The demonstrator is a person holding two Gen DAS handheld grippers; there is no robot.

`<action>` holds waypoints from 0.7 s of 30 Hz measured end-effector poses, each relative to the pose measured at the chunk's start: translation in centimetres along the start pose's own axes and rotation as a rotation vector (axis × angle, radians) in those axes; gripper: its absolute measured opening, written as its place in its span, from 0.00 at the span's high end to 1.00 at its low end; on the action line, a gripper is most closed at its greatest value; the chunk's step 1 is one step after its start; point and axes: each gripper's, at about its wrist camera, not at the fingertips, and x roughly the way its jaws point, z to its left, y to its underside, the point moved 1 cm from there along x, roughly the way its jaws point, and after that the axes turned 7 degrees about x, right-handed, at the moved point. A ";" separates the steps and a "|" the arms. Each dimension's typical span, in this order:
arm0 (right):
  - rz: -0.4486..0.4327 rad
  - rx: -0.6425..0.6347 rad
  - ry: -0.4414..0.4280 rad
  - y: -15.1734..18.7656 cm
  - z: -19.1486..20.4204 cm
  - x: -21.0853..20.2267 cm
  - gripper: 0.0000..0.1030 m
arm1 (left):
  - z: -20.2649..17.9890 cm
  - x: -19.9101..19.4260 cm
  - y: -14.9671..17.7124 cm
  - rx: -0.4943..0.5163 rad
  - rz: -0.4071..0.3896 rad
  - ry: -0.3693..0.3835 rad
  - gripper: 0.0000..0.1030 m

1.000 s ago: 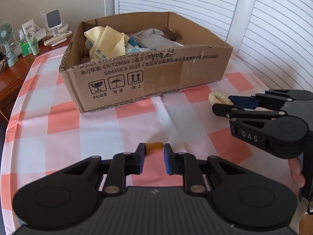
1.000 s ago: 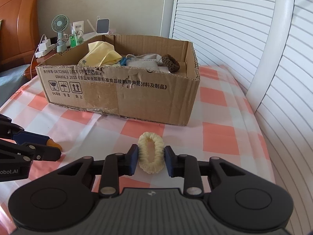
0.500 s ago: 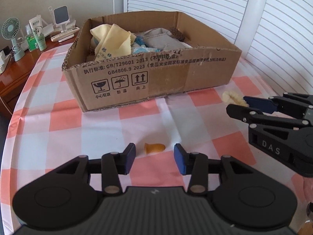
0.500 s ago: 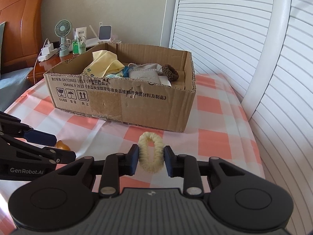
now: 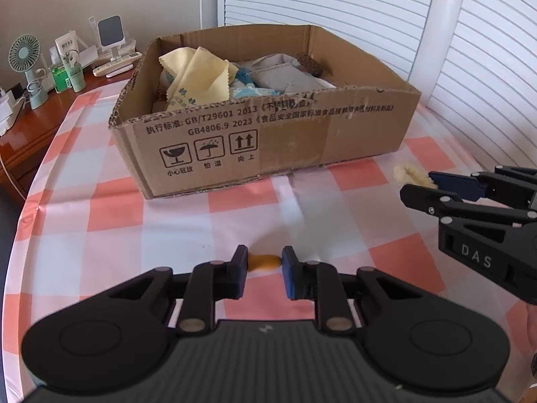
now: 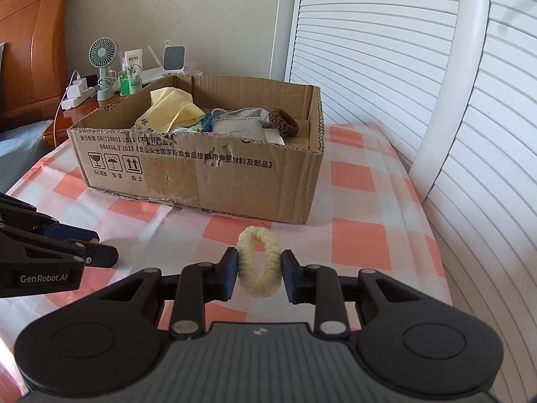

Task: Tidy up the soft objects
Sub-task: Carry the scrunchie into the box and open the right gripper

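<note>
Where right view hides it — orange piece (image 5: 264,262).

Small green fan (image 6: 103,54), green bottle (image 5: 59,79) & white tube (image 6: 133,61) on wooden nightstand (image 5: 23,134), louvred doors (image 6: 369,50) behind

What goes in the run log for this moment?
left tool: just closed on orange piece | right tool: holds cream scrunchie | box: ahead

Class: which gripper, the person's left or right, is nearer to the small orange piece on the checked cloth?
Left. The left gripper has just closed its jaws on the small orange piece; the right gripper sits off to the side, shut on the cream scrunchie.
</note>
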 end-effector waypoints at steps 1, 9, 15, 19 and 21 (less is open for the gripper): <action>-0.001 -0.001 0.000 -0.1 0.0 -0.1 0.69 | 0.0 -0.1 0.0 0.004 0.002 0.006 0.81; -0.028 -0.030 -0.001 -0.9 0.2 -1.5 0.69 | -0.4 -2.0 -0.6 0.074 -0.027 0.022 0.81; -0.084 -0.065 -0.024 -2.7 0.5 -3.6 0.69 | -0.6 -4.1 -1.4 0.132 -0.060 0.042 0.81; -0.127 -0.065 -0.038 -4.3 0.5 -4.7 0.69 | -0.2 -5.4 -2.9 0.159 -0.097 0.051 0.81; -0.140 -0.061 -0.047 -4.8 0.4 -5.0 0.69 | 0.2 -6.1 -4.1 0.166 -0.128 0.045 0.81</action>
